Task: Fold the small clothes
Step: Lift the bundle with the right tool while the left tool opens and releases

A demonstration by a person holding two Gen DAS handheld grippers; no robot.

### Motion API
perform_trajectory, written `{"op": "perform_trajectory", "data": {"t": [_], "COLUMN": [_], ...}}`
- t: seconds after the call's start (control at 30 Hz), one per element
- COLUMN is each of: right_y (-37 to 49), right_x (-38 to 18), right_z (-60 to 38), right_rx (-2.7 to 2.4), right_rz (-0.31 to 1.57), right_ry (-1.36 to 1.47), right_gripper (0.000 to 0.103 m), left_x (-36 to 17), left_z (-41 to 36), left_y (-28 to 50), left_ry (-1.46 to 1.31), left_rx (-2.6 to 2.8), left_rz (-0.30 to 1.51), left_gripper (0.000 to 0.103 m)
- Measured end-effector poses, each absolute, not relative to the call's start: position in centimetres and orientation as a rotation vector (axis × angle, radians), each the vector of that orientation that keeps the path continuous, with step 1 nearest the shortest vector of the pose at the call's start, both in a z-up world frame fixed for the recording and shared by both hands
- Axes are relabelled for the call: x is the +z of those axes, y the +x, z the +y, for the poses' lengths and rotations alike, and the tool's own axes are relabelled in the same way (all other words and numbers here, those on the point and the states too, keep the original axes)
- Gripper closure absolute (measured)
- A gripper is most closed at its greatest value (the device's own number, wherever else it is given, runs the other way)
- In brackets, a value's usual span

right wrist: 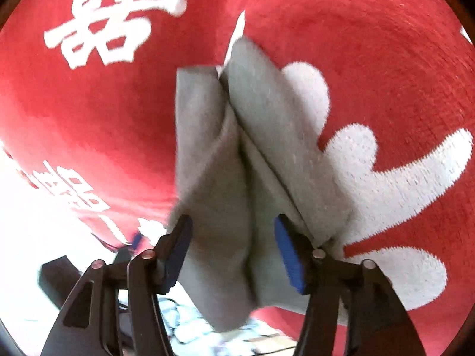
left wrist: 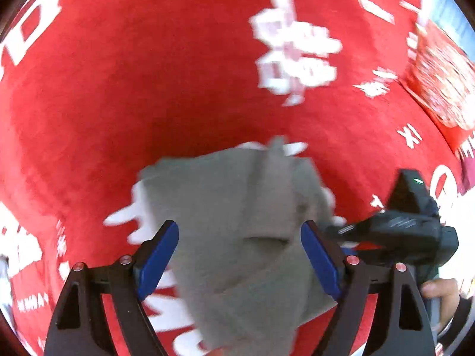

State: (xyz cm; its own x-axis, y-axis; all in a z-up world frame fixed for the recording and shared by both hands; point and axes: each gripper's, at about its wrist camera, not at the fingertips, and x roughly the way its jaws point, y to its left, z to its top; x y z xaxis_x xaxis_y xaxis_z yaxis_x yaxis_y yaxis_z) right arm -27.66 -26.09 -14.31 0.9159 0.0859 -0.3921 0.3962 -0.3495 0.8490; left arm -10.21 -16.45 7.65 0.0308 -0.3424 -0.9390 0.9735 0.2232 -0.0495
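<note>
A small grey garment lies bunched and partly folded on a red cloth with white characters. My left gripper is open, its blue pads on either side of the garment, just above it. The other gripper's black body reaches in from the right. In the right wrist view the same grey garment shows two folded layers with a crease between them. My right gripper is open, with its pads straddling the near end of the garment. Both views are motion-blurred.
The red cloth with white characters covers the whole work surface. A red patterned packet lies at the far right. A black device and cables sit off the cloth's near-left edge. A hand grips the right tool.
</note>
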Motion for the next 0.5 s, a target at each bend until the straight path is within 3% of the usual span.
{"op": "perform_trajectory", "data": {"t": [0.23, 0.3, 0.4, 0.5], "right_y": [-29.0, -28.0, -28.2, -27.8], "right_x": [-14.7, -14.4, -14.3, -14.1], "right_z": [-28.0, -28.0, -28.5, -28.7], "right_rx": [-0.288, -0.280, -0.268, -0.235], "right_rz": [0.347, 0.341, 0.314, 0.309], "right_ry": [1.940, 1.945, 1.949, 1.947], "right_gripper": [0.039, 0.038, 0.028, 0.027], "left_x": [3.6, 2.7, 1.2, 0.0], "left_z": [-14.6, -14.7, -15.8, -16.9], "left_y": [-2.7, -3.5, -6.8, -10.3], "left_ry": [0.713, 0.734, 0.798, 0.792], "left_rx": [-0.968, -0.997, -1.069, -1.148], "left_rz": [1.226, 1.237, 1.229, 1.270], "left_gripper": [0.018, 0.018, 0.018, 0.018]}}
